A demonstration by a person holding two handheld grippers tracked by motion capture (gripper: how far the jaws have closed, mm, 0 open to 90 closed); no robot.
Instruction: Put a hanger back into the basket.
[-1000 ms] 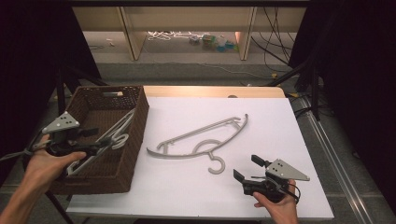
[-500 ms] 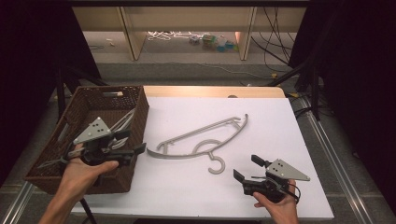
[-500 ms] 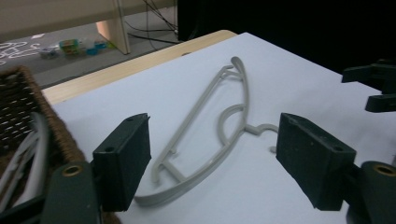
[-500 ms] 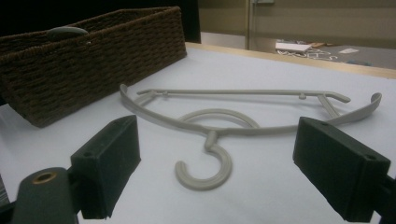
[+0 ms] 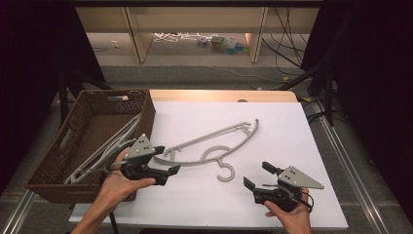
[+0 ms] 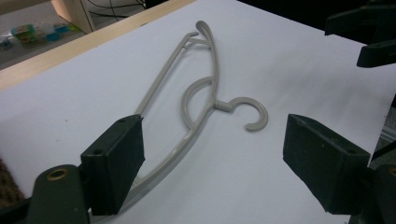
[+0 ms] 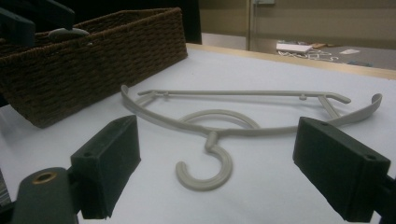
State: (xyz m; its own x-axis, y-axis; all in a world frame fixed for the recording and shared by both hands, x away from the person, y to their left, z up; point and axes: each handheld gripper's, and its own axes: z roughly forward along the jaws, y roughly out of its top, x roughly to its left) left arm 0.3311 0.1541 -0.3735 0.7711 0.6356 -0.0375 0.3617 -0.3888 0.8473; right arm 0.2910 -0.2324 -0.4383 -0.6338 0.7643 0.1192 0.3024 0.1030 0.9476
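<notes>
The grey hanger [image 5: 214,146] lies flat on the white tabletop [image 5: 292,136], just beside the wicker basket [image 5: 58,165] that already holds other hangers. The left gripper [image 5: 163,171] has its jaws wide open and empty at the hanger's near end, probably to grasp it. The right gripper [image 5: 257,176] waits near the hook, also open and empty.

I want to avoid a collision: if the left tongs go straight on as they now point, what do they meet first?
Most likely the grey hanger on the white table: its near end lies just ahead of the open left tongs, though height above it is unclear.
</notes>
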